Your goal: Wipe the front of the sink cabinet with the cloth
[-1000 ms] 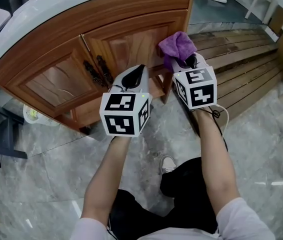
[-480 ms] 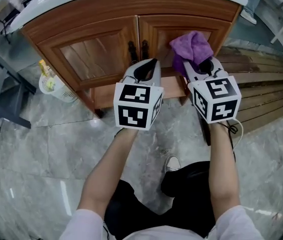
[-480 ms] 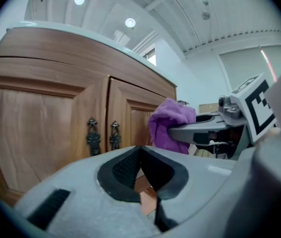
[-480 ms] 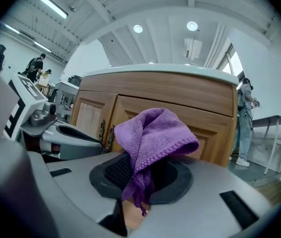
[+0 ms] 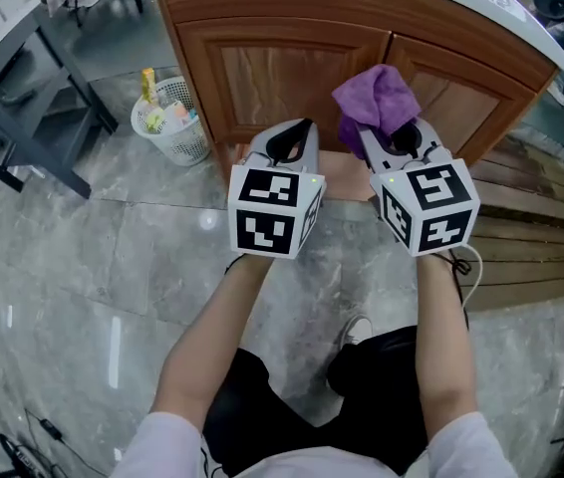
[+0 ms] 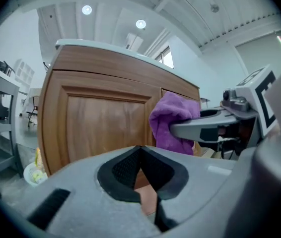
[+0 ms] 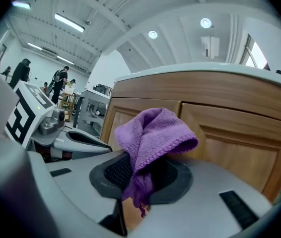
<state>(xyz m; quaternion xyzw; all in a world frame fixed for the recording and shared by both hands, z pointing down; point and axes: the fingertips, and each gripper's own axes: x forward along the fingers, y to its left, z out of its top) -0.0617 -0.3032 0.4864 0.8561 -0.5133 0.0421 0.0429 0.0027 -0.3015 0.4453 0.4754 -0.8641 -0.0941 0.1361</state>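
Right gripper view shows the right hand-held gripper [image 7: 138, 180] clamped on the purple cloth [image 7: 153, 133]. The cloth is bunched ahead of its jaws, near the sink cabinet [image 7: 220, 128] doors (contact cannot be told). Advice: press the bunch flat on the panel before stroking sideways. The left hand-held gripper [image 6: 141, 152], jaws together and empty, sits alongside. Head view adds the person's forearms [image 5: 217, 337] behind both, unseen in either gripper view.
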